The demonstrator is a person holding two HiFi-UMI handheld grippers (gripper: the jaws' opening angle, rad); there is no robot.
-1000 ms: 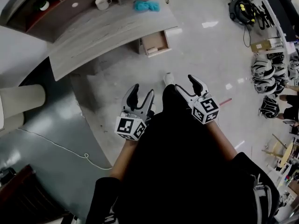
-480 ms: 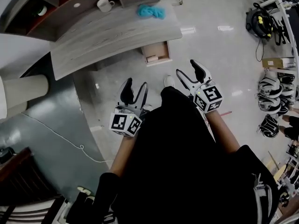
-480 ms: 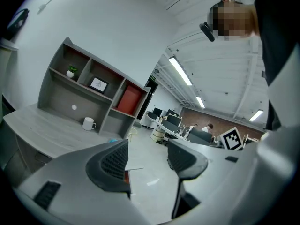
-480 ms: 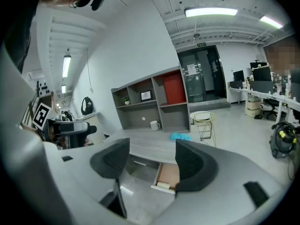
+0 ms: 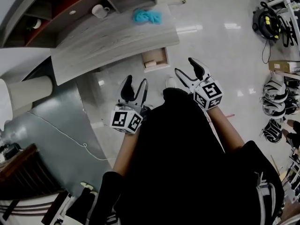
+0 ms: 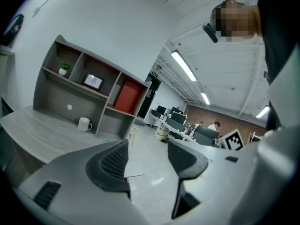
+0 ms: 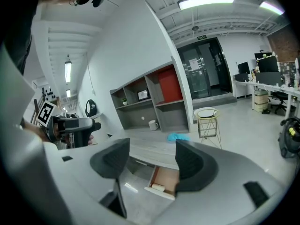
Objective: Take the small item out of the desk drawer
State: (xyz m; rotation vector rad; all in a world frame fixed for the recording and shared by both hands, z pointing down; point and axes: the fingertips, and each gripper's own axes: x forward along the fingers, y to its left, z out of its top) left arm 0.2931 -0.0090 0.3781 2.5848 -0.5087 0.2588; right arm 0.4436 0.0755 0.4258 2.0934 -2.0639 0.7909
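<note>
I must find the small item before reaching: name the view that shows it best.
The right gripper view: the small item lies pale and distinct at the front of the open drawer. The head view shows it from above as only a tiny pale patch. The left gripper view does not show it.

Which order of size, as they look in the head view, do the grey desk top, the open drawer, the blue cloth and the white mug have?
1. the desk top, by far the largest
2. the open drawer and the blue cloth look about alike, so I do not rank them
3. the white mug, the smallest
</note>
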